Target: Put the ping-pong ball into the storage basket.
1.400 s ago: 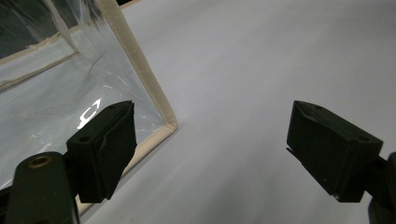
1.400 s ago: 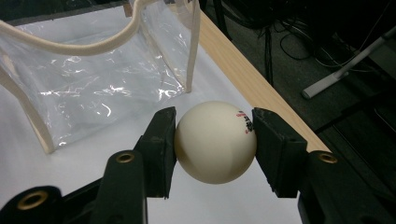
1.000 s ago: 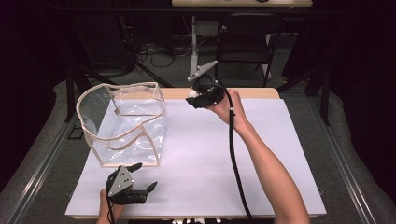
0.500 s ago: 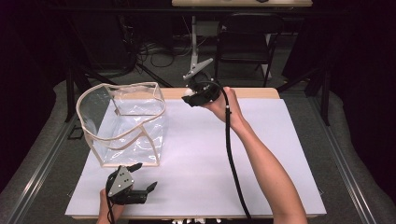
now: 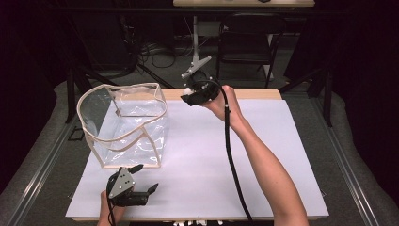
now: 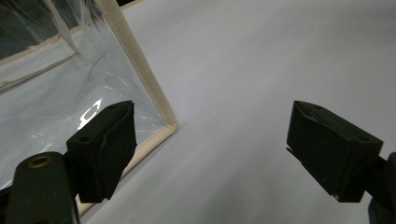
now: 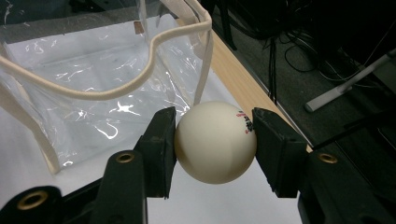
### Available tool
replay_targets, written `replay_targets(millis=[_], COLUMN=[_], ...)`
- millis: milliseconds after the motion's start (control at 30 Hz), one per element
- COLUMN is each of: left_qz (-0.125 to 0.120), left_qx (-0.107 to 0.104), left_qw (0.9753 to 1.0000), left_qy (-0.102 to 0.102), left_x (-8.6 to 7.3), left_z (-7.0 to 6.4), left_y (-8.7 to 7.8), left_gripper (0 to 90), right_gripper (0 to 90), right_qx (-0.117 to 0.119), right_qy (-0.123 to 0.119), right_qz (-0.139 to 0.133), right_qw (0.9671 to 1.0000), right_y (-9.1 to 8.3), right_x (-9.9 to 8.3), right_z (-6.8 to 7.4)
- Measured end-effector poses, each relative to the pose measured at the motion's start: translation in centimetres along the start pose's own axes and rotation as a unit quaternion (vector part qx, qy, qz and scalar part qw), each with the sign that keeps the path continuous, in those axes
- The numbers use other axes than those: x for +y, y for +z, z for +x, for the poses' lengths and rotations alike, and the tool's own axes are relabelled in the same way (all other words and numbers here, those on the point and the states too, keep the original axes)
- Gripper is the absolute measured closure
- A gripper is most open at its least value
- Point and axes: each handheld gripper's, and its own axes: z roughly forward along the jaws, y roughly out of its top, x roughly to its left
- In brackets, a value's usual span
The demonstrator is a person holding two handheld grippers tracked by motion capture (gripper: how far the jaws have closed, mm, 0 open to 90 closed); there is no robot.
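Bench: white sheet covers a wooden bench whose bare far edge shows beyond it; dark room behind, with cables on the floor and a chair
Bag: clear plastic bag with cream piping stands open on the left part of the sheet; in the left gripper view its near bottom corner sits just beside the left jaw, and the rest of the bag is cut off by the frame
Left tongs: left tongs rest at the near left edge of the bench, just in front of the bag, held by a hand that is mostly cut off at the bottom; jaws stand wide apart with nothing between them
Ball: cream-white ball is clamped between the pads of the right tongs, raised above the far edge of the bench, to the right of the bag's rim; in the high view it is a small pale spot largely hidden by the tool
Writing: small red and black print on the ball's right side, partly covered by the jaw and too small to read
Right tongs: right tongs closed on the ball, pointing left toward the bag; black cable trails along the forearm
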Motion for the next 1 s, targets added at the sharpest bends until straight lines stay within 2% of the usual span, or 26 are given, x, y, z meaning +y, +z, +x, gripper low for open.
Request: replay_targets(millis=[200, 1000], left_qz=[0.000, -0.001], left_qx=[-0.001, -0.002], left_qw=[1.0000, 1.0000], left_qy=[0.000, -0.001], left_x=[0.0, 0.0], left_z=[0.0, 0.0], left_y=[0.0, 0.1], left_gripper=[16.2, 16.2], right_gripper=[51.4, 51.4], right_qx=[0.004, 0.014], right_qy=[0.001, -0.012], right_qz=[-0.008, -0.005], right_qw=[1.0000, 0.9998], right_y=[0.0, 1.2], right_x=[0.5, 2.0], right_z=[0.1, 0.7])
